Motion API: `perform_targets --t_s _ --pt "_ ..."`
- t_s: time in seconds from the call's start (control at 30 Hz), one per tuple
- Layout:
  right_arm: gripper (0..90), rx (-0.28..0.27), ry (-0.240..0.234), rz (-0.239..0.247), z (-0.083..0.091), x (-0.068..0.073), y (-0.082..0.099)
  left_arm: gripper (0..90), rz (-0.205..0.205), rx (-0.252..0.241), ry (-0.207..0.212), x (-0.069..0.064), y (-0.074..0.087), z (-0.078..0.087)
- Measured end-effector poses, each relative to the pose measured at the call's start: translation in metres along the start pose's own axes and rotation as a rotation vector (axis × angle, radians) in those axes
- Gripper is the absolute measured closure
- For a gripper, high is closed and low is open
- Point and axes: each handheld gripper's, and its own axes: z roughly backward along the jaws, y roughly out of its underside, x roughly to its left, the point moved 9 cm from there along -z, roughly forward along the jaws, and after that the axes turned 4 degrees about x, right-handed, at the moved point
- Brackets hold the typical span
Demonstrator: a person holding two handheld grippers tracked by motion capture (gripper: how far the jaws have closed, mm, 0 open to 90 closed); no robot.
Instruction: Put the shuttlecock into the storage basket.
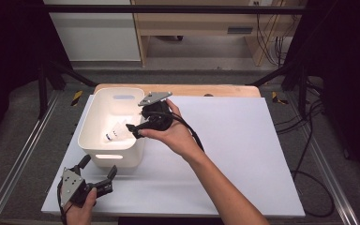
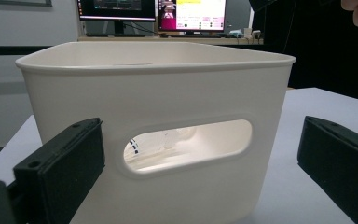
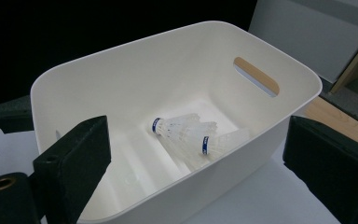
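— While we hold the right gripper (image 1: 132,130) over the white bin's (image 1: 90,123) right rim, where are the shuttlecocks (image 3: 186,134)?

— We see two of them lying on the bin's floor, touching each other, blue bands at their cork ends.

— And our jaws there?

— Spread wide, nothing between them.

— What about our left gripper (image 1: 97,172)?

— We keep it on the table (image 1: 243,154) just before the bin's near wall, jaws wide too, facing the handle slot (image 2: 187,145).
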Motion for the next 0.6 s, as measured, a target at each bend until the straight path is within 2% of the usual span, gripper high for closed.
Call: perform_targets --t_s 0.6 --pt "5.7 -0.028 0.035 -0.015 0.01 -0.014 0.003 0.6 -0.001 0.002 0.002 0.0 0.0 0.0"
